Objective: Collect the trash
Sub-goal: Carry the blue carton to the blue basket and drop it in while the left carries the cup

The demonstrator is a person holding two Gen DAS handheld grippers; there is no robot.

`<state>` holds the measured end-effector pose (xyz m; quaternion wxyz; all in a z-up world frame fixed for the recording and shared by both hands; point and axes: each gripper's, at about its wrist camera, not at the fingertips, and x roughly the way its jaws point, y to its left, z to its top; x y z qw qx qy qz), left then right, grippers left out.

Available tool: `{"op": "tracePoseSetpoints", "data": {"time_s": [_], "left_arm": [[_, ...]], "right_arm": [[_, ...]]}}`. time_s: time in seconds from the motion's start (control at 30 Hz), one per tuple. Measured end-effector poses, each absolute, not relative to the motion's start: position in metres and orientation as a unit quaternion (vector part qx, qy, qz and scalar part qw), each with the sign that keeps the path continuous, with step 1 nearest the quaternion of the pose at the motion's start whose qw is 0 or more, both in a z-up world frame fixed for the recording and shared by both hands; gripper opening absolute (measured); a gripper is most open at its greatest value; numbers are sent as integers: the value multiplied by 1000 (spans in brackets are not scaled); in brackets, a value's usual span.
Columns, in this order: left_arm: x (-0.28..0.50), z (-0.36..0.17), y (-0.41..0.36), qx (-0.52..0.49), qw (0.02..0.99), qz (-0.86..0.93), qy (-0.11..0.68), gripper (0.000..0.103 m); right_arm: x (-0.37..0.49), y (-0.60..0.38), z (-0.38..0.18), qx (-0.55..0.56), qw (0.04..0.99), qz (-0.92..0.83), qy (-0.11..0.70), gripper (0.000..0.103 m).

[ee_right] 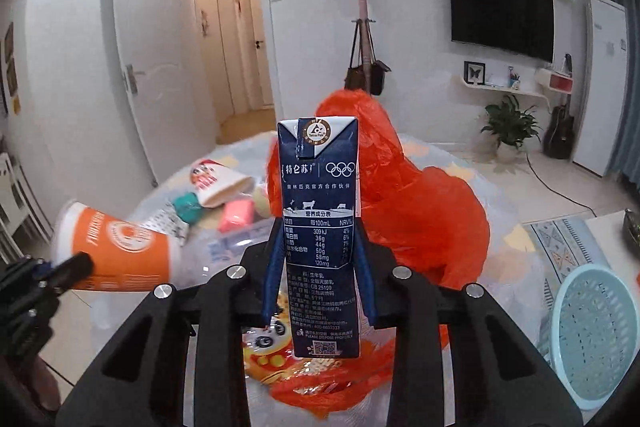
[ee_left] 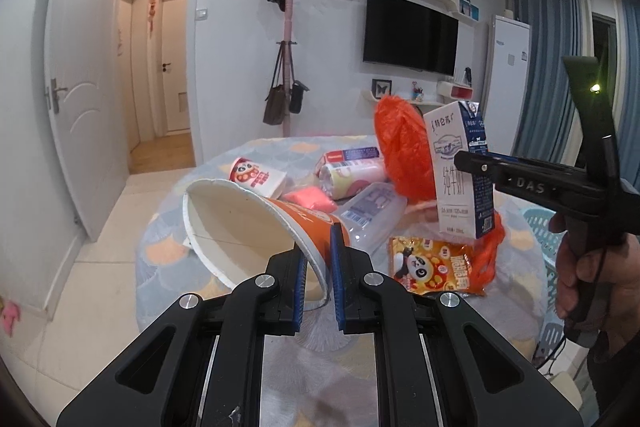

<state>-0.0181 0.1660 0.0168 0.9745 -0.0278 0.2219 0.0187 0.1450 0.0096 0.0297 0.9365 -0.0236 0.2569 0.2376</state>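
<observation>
My left gripper is shut on the rim of an orange-and-white paper cup, held tilted with its mouth facing left; the same cup shows at the lower left of the right wrist view. My right gripper is shut on a dark blue and white milk carton, held upright above the table. In the left wrist view the carton hangs at the right, in the right gripper. An orange plastic bag lies crumpled behind the carton.
On the round patterned table lie a panda snack packet, a clear plastic bottle, a pink lump, a small panda cup and a wrapped roll. A light blue basket stands at the right.
</observation>
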Motion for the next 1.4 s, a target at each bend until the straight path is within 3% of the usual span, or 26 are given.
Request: {"op": "tracePoseSetpoints", "data": {"time_s": [0.87, 1.4], "left_arm": [[-34, 45, 145, -8, 983, 17, 185, 10], [1, 74, 48, 32, 983, -90, 154, 10]], "right_arm": [[102, -40, 73, 72, 937, 286, 187, 29], [96, -142, 76, 93, 972, 161, 143, 29]]}}
